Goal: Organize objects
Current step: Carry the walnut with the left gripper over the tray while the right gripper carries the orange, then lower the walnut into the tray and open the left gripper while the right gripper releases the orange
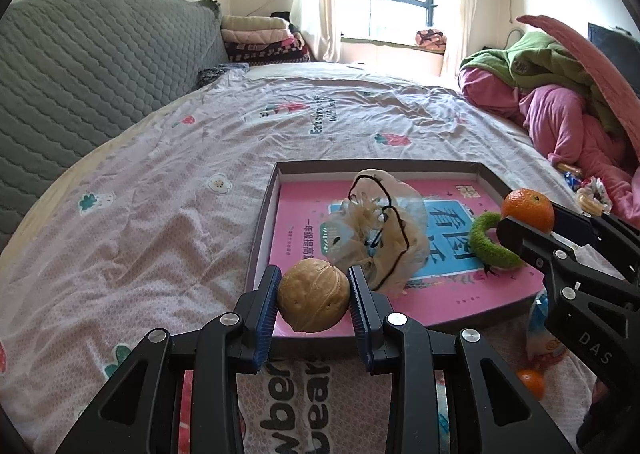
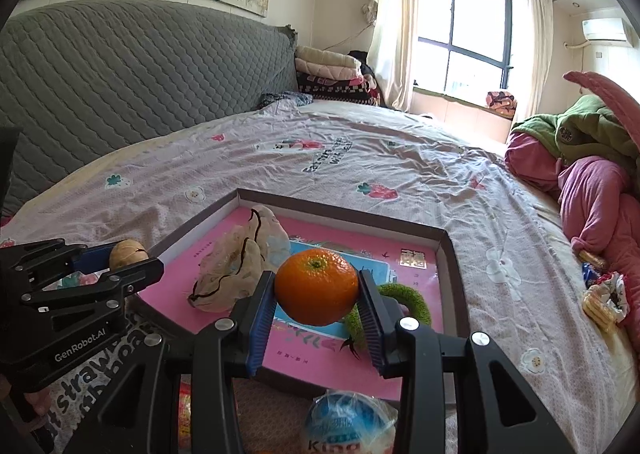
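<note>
My left gripper point(image 1: 313, 296) is shut on a brown walnut point(image 1: 313, 295) and holds it above the near left corner of a shallow box tray point(image 1: 262, 226) with a pink book cover inside. My right gripper point(image 2: 316, 288) is shut on an orange mandarin point(image 2: 316, 286) above the tray's point(image 2: 450, 254) near right part. In the tray lie a crumpled clear bag with a black string point(image 1: 380, 230) and a green fuzzy ring point(image 1: 490, 244). The walnut point(image 2: 127, 253) and left gripper also show at the left of the right wrist view.
The tray lies on a bed with a pale printed sheet point(image 1: 160, 194). A second mandarin point(image 1: 532, 382) and a blue-white wrapped snack point(image 2: 348, 422) lie near the tray's front edge. Pink and green bedding point(image 1: 560, 102) is piled at the right, with snack wrappers point(image 2: 600, 298) beside it.
</note>
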Demonstrator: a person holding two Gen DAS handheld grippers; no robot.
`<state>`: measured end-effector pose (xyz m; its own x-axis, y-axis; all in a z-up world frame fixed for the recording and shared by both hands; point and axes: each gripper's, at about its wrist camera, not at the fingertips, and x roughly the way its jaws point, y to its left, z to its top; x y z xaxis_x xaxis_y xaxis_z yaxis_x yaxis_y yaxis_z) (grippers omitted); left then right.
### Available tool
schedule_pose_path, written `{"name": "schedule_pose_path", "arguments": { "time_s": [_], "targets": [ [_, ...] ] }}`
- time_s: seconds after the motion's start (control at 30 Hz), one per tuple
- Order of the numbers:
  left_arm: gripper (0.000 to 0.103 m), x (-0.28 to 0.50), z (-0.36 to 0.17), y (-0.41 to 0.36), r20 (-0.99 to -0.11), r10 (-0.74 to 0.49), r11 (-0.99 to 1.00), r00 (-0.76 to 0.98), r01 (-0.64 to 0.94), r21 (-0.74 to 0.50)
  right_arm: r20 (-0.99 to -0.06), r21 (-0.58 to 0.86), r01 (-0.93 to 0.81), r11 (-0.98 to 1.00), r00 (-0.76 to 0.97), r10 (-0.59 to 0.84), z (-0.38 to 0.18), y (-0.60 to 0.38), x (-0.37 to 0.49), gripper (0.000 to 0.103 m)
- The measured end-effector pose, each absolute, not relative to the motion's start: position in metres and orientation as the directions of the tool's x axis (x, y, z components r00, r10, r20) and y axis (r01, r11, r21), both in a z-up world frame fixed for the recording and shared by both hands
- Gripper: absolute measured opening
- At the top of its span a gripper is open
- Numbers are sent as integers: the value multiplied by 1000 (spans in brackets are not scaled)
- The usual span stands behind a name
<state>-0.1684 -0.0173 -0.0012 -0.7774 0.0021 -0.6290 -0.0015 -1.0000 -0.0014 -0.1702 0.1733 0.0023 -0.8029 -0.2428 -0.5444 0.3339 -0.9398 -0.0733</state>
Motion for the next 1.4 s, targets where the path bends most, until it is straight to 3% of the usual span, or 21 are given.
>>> {"name": "schedule_pose_path", "arguments": {
  "time_s": [0.27, 1.4],
  "targets": [
    [34, -195, -16, -16, -681, -8, -1000, -732, -4, 15, -622, -39, 351, -936, -742, -252, -15, 174, -188, 41],
    [34, -233, -44, 15, -752, -28, -996, -659, -43, 75, -771, -54, 389, -920, -602, -209, -44, 162, -221, 41]
  ]
}}
